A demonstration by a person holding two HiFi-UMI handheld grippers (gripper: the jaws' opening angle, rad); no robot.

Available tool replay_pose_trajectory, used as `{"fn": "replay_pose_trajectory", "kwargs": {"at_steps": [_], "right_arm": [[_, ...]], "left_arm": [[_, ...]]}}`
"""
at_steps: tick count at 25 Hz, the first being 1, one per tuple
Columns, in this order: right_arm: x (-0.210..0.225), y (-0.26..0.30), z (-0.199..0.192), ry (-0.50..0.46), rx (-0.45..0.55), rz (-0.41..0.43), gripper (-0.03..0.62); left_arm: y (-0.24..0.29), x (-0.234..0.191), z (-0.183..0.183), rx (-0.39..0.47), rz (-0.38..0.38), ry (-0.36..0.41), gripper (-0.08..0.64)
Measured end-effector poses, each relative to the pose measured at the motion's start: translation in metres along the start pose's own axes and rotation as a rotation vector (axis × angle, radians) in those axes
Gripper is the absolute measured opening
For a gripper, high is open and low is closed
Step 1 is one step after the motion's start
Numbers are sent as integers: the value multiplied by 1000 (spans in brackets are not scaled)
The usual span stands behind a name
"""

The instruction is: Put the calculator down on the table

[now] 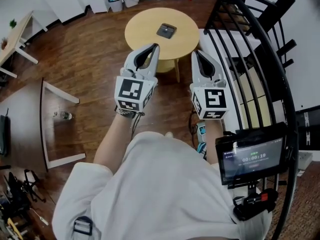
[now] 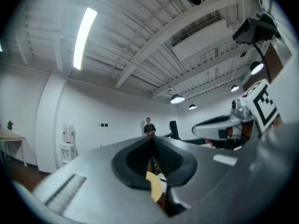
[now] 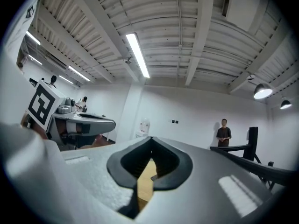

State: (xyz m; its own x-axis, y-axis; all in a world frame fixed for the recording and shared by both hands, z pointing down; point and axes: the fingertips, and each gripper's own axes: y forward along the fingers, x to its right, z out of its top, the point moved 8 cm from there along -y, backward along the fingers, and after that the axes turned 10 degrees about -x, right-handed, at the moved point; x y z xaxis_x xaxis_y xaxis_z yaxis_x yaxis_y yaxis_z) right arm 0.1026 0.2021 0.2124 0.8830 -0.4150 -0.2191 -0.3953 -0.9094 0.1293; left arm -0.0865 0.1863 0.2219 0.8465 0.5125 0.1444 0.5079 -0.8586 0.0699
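Centrally, the calculator [image 1: 166, 30] lies flat on the round surface [image 1: 142, 34]; nearer, the left claw [image 1: 155, 46] and right claw [image 1: 196, 52] hover side by side, each pressed together, empty.

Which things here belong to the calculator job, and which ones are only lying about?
Job:
- calculator, lying on the round wooden table
- left gripper and right gripper, both shut and empty

Lying about:
- black chair
- timer screen
- storage bins

An open lab-like workroom — white walls [image 2: 107, 111], ribbed ceiling [image 3: 187, 31], tube light [image 2: 84, 36], water dispenser [image 2: 67, 143], wood floor [image 1: 90, 59]
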Motion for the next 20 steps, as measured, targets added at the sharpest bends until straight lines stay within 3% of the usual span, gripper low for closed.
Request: {"fn": "replay_pose_trajectory", "kwargs": {"at_steps": [20], "right_arm": [[13, 25, 4, 15, 29, -1, 2]], "left_arm": [[29, -18, 1, 27, -15, 13, 8]]}}
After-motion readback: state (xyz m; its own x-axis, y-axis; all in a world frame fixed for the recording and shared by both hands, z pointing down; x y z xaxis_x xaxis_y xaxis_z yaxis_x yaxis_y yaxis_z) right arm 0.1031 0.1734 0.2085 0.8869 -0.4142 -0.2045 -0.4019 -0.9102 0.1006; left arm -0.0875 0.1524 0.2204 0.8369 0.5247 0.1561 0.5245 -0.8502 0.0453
